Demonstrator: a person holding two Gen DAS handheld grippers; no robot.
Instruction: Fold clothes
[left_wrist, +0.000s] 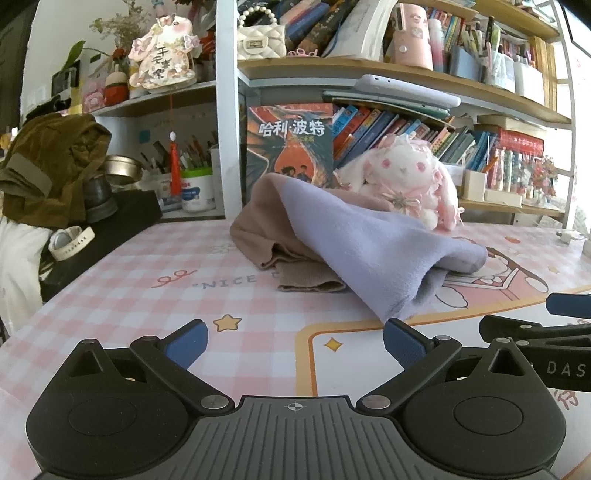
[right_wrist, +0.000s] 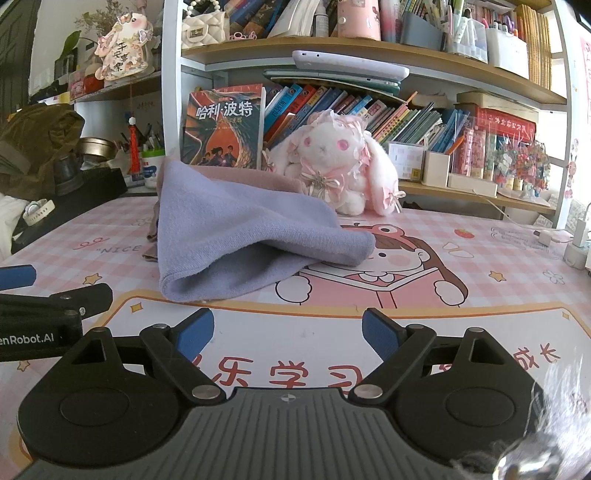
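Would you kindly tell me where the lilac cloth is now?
In both views the lilac cloth lies mid-desk, draped over a brown garment, in front of the plush rabbit.

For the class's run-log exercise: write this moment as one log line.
task: fold clothes | left gripper: open, empty | right gripper: open, empty | lilac cloth: heaped over tan cloth, untouched | desk mat

Lavender cloth (right_wrist: 236, 236) draped over rumpled tan garment (left_wrist: 266, 236), on desk

plush rabbit (right_wrist: 332, 162) by bookshelf (right_wrist: 369, 62) | upright book (right_wrist: 221, 125) | watch (left_wrist: 70, 242) left
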